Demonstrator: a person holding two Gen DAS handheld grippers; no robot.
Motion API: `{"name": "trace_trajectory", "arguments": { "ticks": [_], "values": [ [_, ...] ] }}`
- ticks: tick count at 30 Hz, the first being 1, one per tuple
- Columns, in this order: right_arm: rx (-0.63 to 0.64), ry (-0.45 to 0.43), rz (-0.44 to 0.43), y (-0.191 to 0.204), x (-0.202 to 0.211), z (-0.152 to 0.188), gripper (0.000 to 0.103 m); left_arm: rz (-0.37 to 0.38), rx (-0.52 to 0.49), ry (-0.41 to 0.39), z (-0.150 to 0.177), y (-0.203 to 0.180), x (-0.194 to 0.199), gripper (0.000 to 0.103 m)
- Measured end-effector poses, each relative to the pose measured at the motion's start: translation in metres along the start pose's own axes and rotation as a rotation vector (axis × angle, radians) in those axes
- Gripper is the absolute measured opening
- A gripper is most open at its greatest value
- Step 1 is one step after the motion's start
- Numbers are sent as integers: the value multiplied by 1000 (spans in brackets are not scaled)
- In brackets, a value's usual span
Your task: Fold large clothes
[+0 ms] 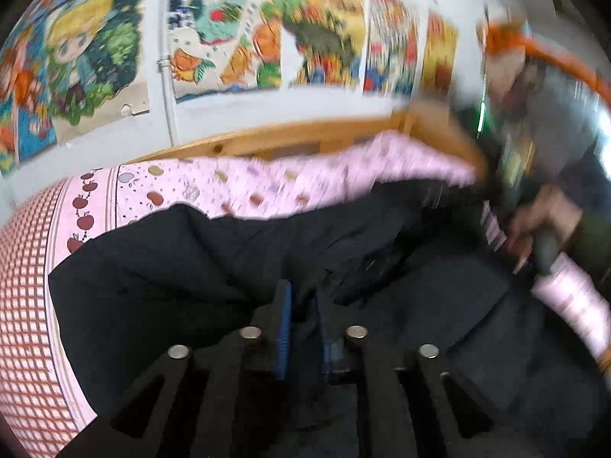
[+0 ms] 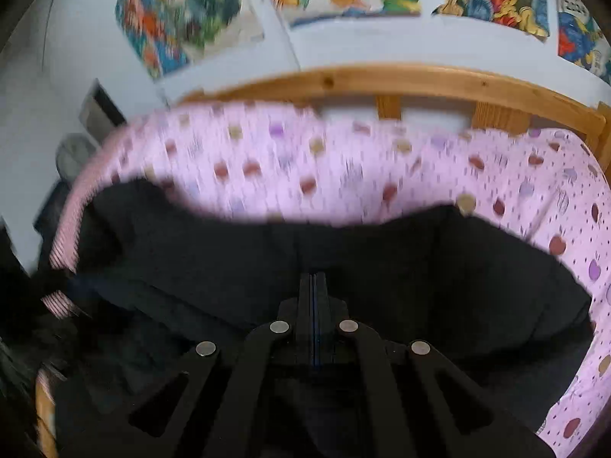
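Black garment (image 1: 183, 267) spread over the pink bedsheet (image 1: 160, 187), rumpled, filling most of the bed's middle; in the right wrist view (image 2: 382, 252) the same dark cloth with the sheet (image 2: 343, 168) showing past its far edge and on the right of it.

Left gripper (image 1: 303, 313) low over the garment — blue pads a little apart, a fold of the black cloth standing in the gap; whether the pads press on it cannot be told. Right gripper (image 2: 313, 290) also just above the garment, fingers pressed together with only a thin blue line between them, nothing seen caught there.

On the right of the garment in the left wrist view, blurred, a hand (image 1: 542, 217) around a dark handle (image 1: 548, 248).

Beyond the garment, past the sheet — a wooden bed rail (image 2: 382, 76) with slats under it, and above the rail a pale wall (image 1: 236, 114) hung with bright cartoon posters (image 1: 84, 49). Left of the garment, the sheet's border of red checks (image 1: 26, 305) and a row of printed apples (image 1: 82, 210).
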State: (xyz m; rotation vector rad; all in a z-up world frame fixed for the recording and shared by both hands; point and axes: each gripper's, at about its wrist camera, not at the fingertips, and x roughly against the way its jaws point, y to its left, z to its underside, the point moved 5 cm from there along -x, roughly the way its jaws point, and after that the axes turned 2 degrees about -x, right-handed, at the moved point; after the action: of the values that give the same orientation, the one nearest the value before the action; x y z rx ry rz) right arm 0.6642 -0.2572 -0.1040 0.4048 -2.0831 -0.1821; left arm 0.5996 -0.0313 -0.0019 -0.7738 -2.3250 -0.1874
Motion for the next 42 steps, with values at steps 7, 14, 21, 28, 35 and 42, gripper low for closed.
{"name": "trace_trajectory", "arguments": {
  "ticks": [7,14,21,28,35,42],
  "values": [
    [-27,47,-34,-11,-8,21,0,119,94,-105,-54,-16,-7,65],
    [5,100,-44,-20,-11,21,0,22,-80,311,-11,-31,-116,40],
    [-4,162,-49,-34,-64,44,0,-56,-121,414,13,-27,-168,37],
    [-41,89,-66,-41,-80,55,0,-51,-103,361,15,-26,-168,37],
    [-63,-71,-61,-42,-14,48,1,-83,-64,220,7,-18,-100,39],
    [-85,-14,-7,-53,-31,58,0,-173,-61,308,24,-14,-110,39]
  ]
}}
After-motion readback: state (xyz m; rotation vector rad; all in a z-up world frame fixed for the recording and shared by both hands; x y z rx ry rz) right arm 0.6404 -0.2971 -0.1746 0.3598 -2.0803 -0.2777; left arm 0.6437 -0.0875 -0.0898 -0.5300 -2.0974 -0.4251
